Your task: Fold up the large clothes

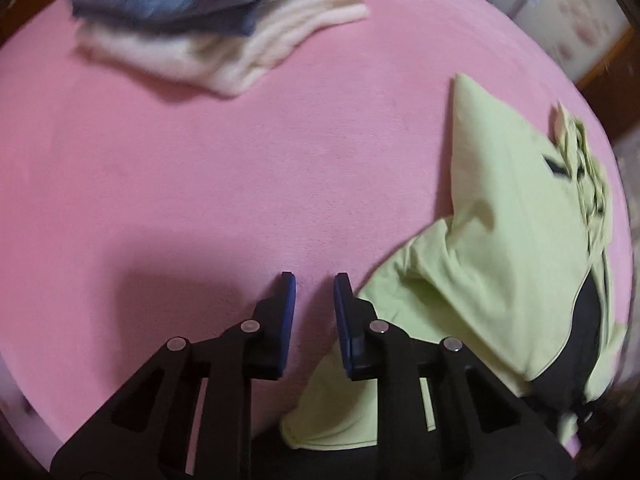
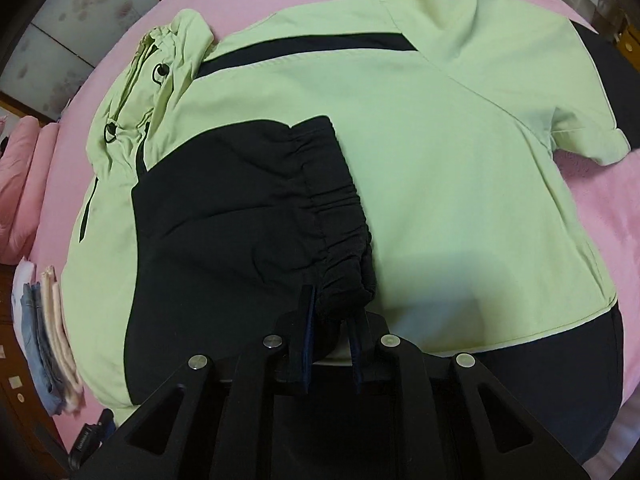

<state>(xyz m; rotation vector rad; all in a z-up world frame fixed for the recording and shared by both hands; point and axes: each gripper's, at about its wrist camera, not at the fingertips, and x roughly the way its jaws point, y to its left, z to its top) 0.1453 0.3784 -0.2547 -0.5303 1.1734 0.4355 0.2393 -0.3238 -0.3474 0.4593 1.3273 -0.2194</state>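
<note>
Directly ahead of the right claw (image 2: 334, 308): green jacket (image 2: 440, 160), spread over the pink bed cover (image 2: 592, 208), hood (image 2: 160, 60) up and to the claw's left. Black sleeve (image 2: 224, 208) laid across the jacket's body, gathered cuff (image 2: 340, 240) running down to the claw's tips. Presumably brought inward to narrow the garment before the next fold.

Right claw: fingers a little apart, end of the cuff sitting between the tips. Cannot tell whether pinched or merely lying there. Judged to be setting the sleeve down in its folded position.

Left claw (image 1: 315, 280): fingers a narrow gap apart, nothing between them, pointed down at bare pink cover. Jacket's edge (image 1: 500, 220) just to this claw's right, passing under its right finger. Judged to be empty, beside the garment, within reach of the near edge.

Far ahead of the left claw, well apart from the jacket: stack of folded clothes (image 1: 224, 28), blue on cream. Likely the finished pile, kept clear of the working area.

Assessment: sleeve fold near done; body folds not yet made. Risk: springy elastic cuff sliding off the smooth fabric once let go.
</note>
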